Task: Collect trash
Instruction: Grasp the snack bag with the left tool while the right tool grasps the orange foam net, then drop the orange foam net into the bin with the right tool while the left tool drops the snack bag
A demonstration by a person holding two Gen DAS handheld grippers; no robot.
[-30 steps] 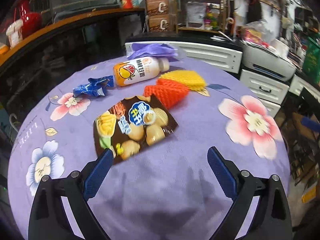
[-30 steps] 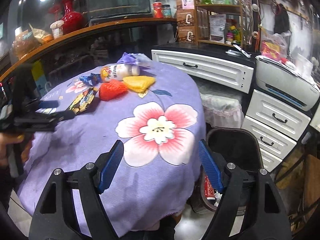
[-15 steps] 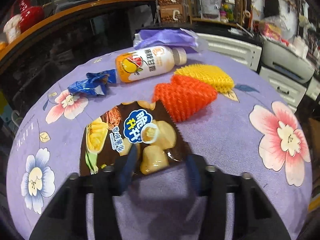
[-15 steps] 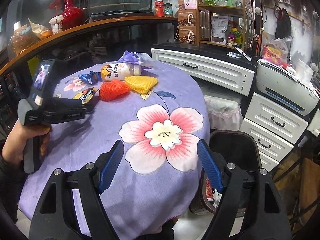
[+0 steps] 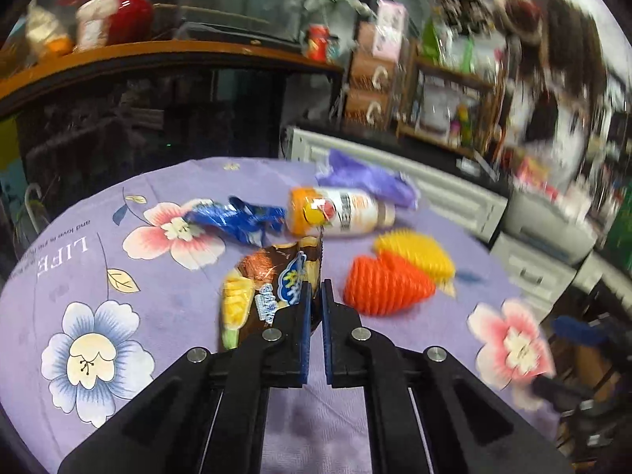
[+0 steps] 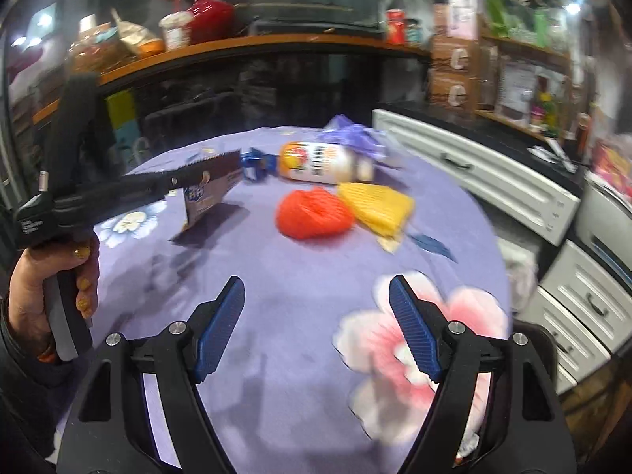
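My left gripper [image 5: 314,300] has its jaws closing tight on the near edge of a brown snack bag [image 5: 268,276], pads pressing on it. In the right wrist view the left gripper [image 6: 173,183] holds that snack bag [image 6: 209,193] tilted up off the purple tablecloth. Beyond it lie a blue wrapper [image 5: 237,217], an orange-labelled bottle [image 5: 339,213] on its side, a purple plastic bag [image 5: 363,177], an orange foam net [image 5: 383,284] and a yellow foam net [image 5: 414,249]. My right gripper [image 6: 316,300] stands open above the flowered cloth with nothing between its fingers.
A round table [image 6: 276,276] under a purple flowered cloth carries the litter. White drawers [image 6: 474,173] stand close behind and to its right. A wooden counter [image 6: 237,45] with jars and a red vase runs along the back. A person's hand [image 6: 51,288] grips the left handle.
The left gripper went from wide open to shut on the snack bag and raised its near edge. The right gripper swung left toward the litter, still open.
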